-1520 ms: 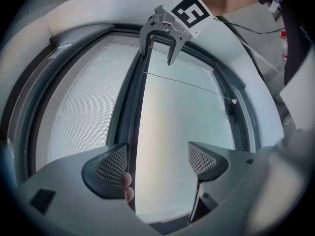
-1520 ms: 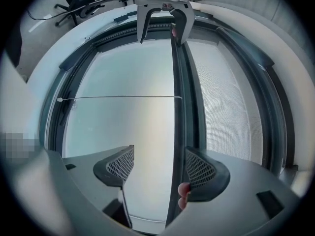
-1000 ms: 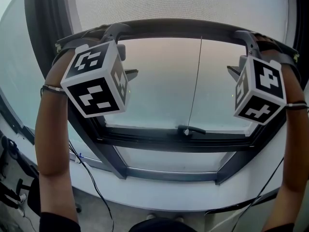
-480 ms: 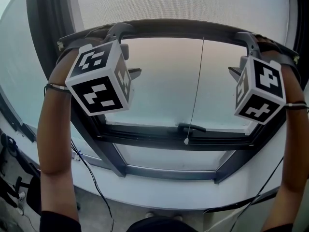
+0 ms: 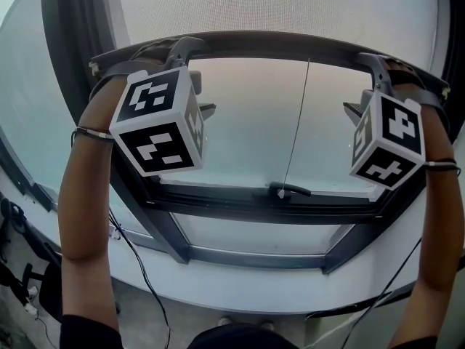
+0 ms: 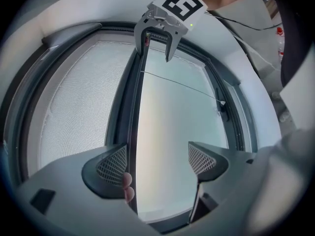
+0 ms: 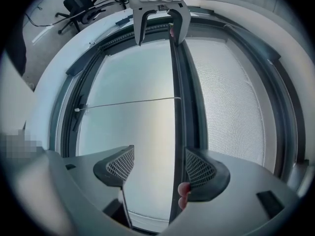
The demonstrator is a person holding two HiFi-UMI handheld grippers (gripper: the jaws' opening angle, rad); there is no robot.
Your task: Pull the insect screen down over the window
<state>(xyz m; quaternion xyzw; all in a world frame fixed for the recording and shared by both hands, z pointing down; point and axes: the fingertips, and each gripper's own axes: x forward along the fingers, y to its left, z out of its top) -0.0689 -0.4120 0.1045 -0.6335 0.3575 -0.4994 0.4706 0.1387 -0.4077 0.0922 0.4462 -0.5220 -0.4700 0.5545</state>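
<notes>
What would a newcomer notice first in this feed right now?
The left gripper and right gripper are held up at either end of the dark pull bar, both with jaws apart and the bar running close beside one pad. Above the bar spreads the grey mesh screen, with bare glass below it. From the bar's middle a thin cord hangs down toward the window handle.

Big dark-framed window (image 5: 247, 217), all hazy, with soft pinkish-grey light coming through. A white sill (image 5: 276, 289) curves under it. Grey floor (image 7: 47, 48) behind, with a black office chair (image 7: 78, 4) and some loose cables (image 5: 144, 278).
</notes>
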